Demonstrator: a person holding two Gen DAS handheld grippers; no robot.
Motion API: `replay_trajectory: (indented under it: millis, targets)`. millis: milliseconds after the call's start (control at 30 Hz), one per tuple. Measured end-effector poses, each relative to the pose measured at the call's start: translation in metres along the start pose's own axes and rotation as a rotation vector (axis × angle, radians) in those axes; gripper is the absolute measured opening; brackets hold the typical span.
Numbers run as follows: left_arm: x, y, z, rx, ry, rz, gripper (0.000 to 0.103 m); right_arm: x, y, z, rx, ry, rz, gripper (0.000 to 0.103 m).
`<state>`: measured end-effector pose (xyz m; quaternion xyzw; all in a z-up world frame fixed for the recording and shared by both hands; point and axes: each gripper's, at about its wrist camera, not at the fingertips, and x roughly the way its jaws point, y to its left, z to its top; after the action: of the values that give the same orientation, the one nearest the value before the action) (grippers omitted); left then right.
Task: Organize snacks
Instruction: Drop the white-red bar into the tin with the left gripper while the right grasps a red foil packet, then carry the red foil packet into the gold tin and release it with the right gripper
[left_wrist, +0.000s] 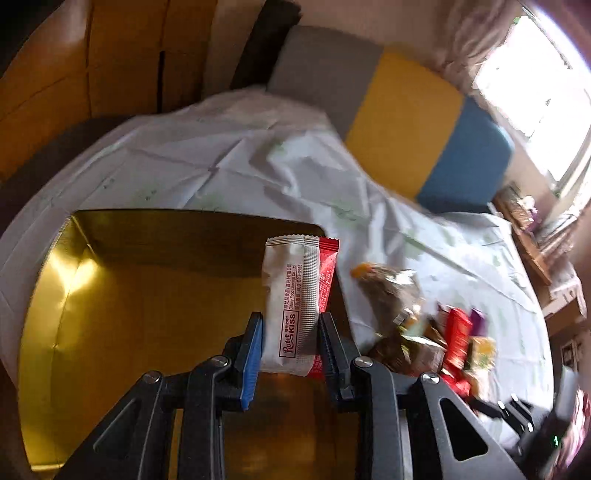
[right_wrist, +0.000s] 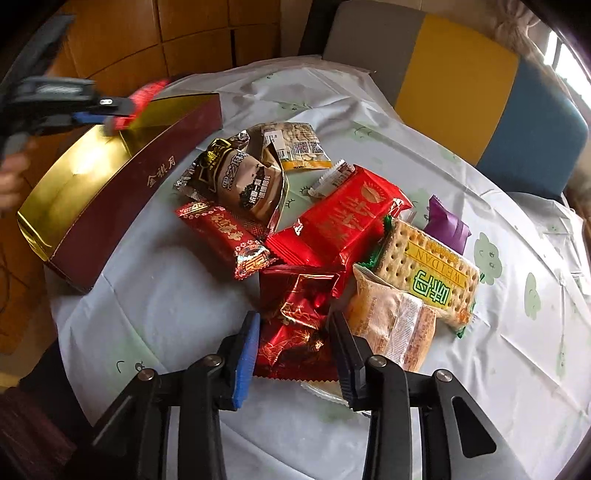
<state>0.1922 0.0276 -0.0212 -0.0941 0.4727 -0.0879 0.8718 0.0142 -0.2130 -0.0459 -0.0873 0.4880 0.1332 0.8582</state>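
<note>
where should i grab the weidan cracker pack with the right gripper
Grip the WEIDAN cracker pack across its short width near the far, upper end, coming from above. It is a flat slab tilted on the pile; its near end is overlapped by the pale wafer pack, and the red packet crowds its left, so the far end by the purple sachet looks freest.

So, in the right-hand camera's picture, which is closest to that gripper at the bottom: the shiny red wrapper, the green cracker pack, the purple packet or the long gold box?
1. Shiny red wrapper, between the right gripper's fingers.
2. Green cracker pack, just right, further up.
3. Purple packet, beyond the crackers.
4. Gold box, far left, across the table.
</note>
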Motion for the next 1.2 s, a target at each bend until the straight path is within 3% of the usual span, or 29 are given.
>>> replay_trajectory:
  millis: [267,500,733,900,1067,1200]
  targets:
    - [0.030,-0.005,0.002,0.001,0.054,0.018,0.036,0.003,-0.004,0.002,0.022,0.008,0.013,0.040]
    - [-0.006,-0.011,-0.021,0.029,0.005,0.048,0.037,0.005,-0.002,0.001,0.023,0.007,0.001,0.042]
    - [-0.057,-0.029,-0.068,0.162,-0.088,0.115,0.037,0.003,0.006,-0.002,-0.006,-0.004,-0.025,0.038]
    - [-0.080,-0.026,-0.090,0.164,-0.102,0.152,0.037,-0.002,0.005,-0.008,0.028,0.011,-0.021,0.038]
    - [-0.090,-0.020,-0.105,0.174,-0.116,0.185,0.037,-0.014,0.008,-0.017,0.091,0.040,0.016,0.038]
    - [-0.098,-0.012,-0.112,0.159,-0.134,0.192,0.037,-0.030,0.014,-0.023,0.182,0.018,0.103,0.037]
